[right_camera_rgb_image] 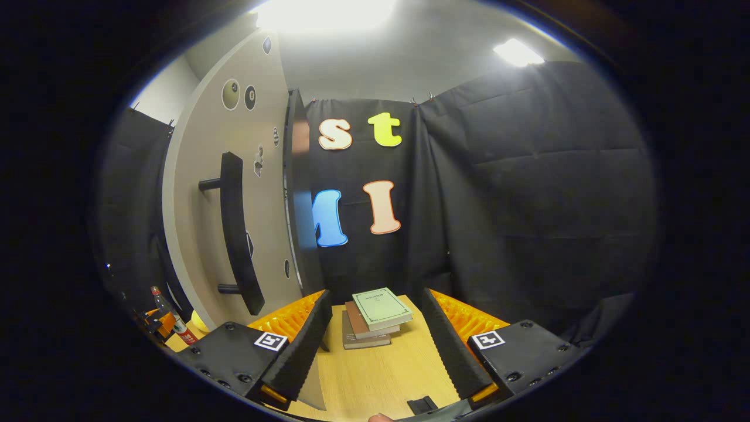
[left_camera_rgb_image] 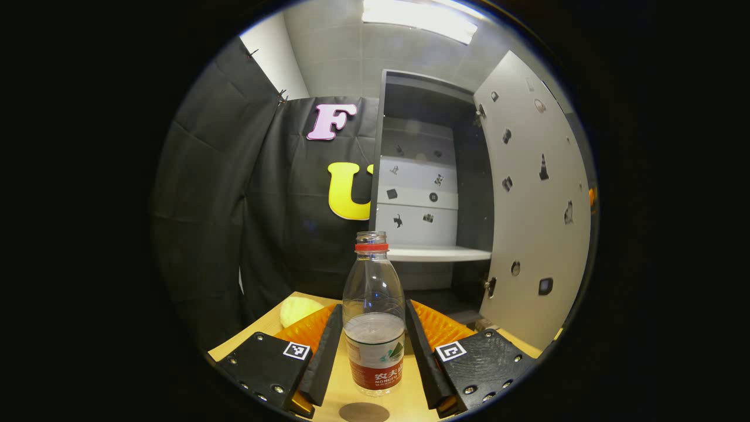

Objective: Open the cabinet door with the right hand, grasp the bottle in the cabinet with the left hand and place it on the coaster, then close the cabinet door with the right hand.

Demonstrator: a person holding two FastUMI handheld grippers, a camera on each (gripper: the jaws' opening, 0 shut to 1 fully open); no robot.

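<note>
A clear plastic bottle [left_camera_rgb_image: 374, 316] with a red neck ring and a red label stands upright between the fingers of my left gripper [left_camera_rgb_image: 374, 351], which is shut on it. A round brown coaster [left_camera_rgb_image: 363, 412] lies on the table just below and in front of the bottle's base. Beyond it the cabinet [left_camera_rgb_image: 433, 176] is open, its grey door [left_camera_rgb_image: 527, 205] swung out to the right. In the right gripper view the door [right_camera_rgb_image: 199, 193] with its black bar handle [right_camera_rgb_image: 234, 234] stands to the left of my right gripper [right_camera_rgb_image: 375, 346], which is open and holds nothing. The bottle [right_camera_rgb_image: 176, 325] appears small at far left.
A pale yellow round object [left_camera_rgb_image: 299, 309] lies on the wooden table [left_camera_rgb_image: 275, 322] left of the left gripper. A stack of books [right_camera_rgb_image: 375, 316] sits on the table ahead of the right gripper. The cabinet's white shelf [left_camera_rgb_image: 439, 253] is bare.
</note>
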